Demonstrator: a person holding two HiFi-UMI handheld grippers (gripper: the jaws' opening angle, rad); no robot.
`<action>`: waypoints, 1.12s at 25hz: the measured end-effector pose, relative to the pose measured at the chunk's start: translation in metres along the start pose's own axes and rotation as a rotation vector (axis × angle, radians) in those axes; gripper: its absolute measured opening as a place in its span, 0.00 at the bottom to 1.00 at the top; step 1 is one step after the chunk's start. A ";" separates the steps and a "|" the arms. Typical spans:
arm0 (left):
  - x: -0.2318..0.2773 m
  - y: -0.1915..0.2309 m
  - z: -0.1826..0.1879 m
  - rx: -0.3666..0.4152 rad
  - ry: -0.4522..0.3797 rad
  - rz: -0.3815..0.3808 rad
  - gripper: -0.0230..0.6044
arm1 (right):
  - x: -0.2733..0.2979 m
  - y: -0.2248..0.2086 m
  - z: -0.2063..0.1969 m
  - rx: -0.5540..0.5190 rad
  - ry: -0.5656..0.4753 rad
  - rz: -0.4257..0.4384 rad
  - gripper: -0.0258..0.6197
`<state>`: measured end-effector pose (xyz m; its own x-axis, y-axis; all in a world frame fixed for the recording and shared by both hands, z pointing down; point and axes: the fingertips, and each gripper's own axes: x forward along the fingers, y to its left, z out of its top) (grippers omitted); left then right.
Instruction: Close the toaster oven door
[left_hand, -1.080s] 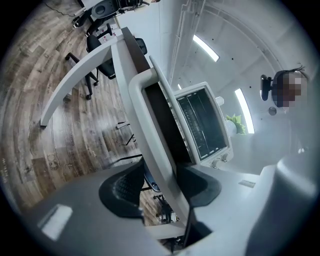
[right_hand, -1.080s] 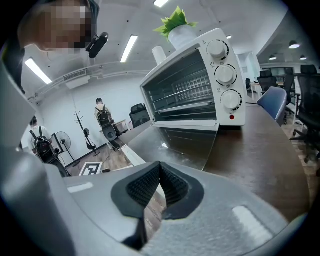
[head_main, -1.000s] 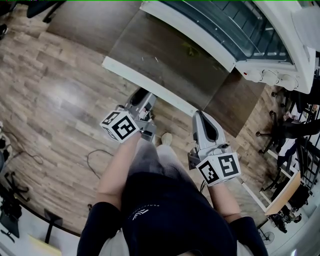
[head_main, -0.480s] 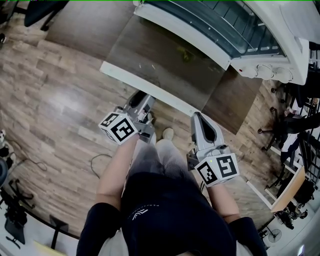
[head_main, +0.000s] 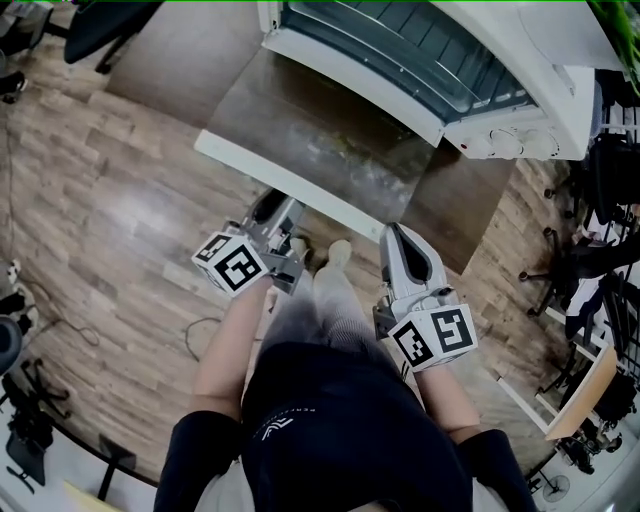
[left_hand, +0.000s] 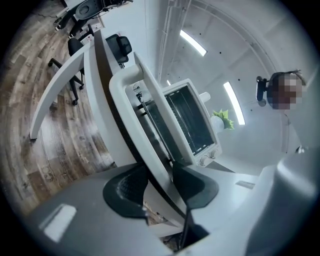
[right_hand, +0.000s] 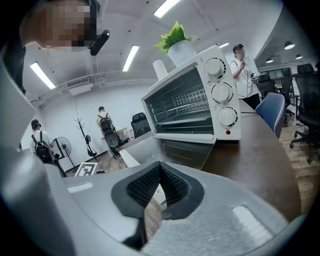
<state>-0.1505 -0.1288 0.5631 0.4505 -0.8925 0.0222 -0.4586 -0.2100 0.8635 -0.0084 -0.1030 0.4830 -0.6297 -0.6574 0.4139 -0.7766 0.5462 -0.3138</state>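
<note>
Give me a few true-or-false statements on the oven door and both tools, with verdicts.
1. The toaster oven door is open. True.
2. The right tool grips the door handle. False: its jaws are shut on nothing, short of the door.
3. The door handle sits between the left tool's jaws. True; they press on it, though they have just been opening a little.
4. The toaster oven stands on the floor. False: it stands on a brown table.
</note>
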 end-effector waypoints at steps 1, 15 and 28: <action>0.000 -0.001 0.001 -0.002 -0.004 0.003 0.28 | 0.000 -0.001 0.004 -0.004 -0.008 0.007 0.04; -0.001 -0.034 0.022 -0.007 -0.045 0.002 0.32 | -0.007 -0.011 0.048 -0.025 -0.107 0.051 0.04; 0.007 -0.058 0.036 -0.030 -0.077 -0.035 0.33 | -0.021 -0.026 0.078 -0.043 -0.193 0.019 0.04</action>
<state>-0.1482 -0.1377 0.4945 0.4047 -0.9133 -0.0461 -0.4200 -0.2305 0.8777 0.0236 -0.1436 0.4160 -0.6394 -0.7319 0.2356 -0.7657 0.5785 -0.2811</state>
